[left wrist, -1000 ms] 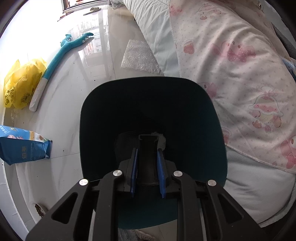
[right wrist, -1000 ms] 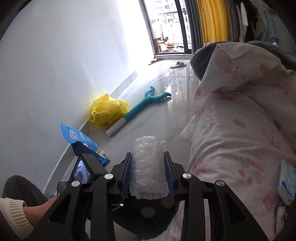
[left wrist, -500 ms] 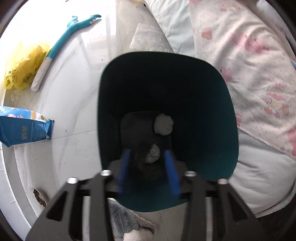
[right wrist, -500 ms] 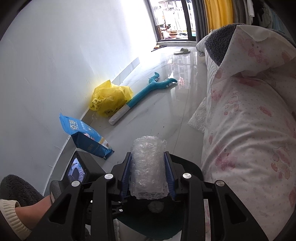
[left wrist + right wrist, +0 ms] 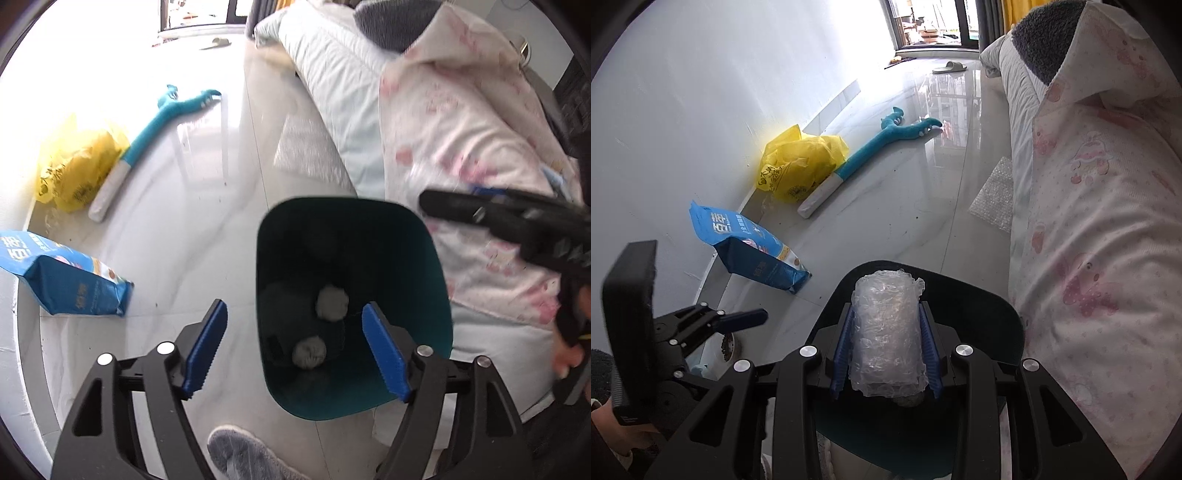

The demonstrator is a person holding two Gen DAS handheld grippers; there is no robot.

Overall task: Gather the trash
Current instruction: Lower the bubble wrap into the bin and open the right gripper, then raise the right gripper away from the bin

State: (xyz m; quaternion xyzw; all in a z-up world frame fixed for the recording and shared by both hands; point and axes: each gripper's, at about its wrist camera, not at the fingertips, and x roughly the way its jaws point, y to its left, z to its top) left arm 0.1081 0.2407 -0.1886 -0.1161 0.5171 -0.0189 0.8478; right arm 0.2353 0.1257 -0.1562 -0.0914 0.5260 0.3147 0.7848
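Note:
A dark teal trash bin point(image 5: 432, 266) stands on the pale floor beside the bed, with two crumpled paper balls point(image 5: 332, 303) at its bottom. My left gripper point(image 5: 295, 341) hangs above the bin's near left side, its jaws opening wide with nothing between the blue pads. My right gripper point(image 5: 886, 345) is shut on a roll of bubble wrap point(image 5: 886, 332) and holds it over the bin point(image 5: 1004, 314). The right gripper's black frame point(image 5: 517, 229) reaches in at the right of the left wrist view.
Along the wall lie a blue snack bag point(image 5: 753, 254), a yellow plastic bag point(image 5: 801, 162) and a teal plush toy point(image 5: 882, 144). A flat sheet of bubble wrap point(image 5: 993, 195) rests on the floor by the bed point(image 5: 1108, 206). A grey slipper point(image 5: 243, 458) shows below.
The left gripper opened, dropped a second paper ball into the bin, and rose back out. The right gripper sank toward the bin with the bubble wrap roll held fast.

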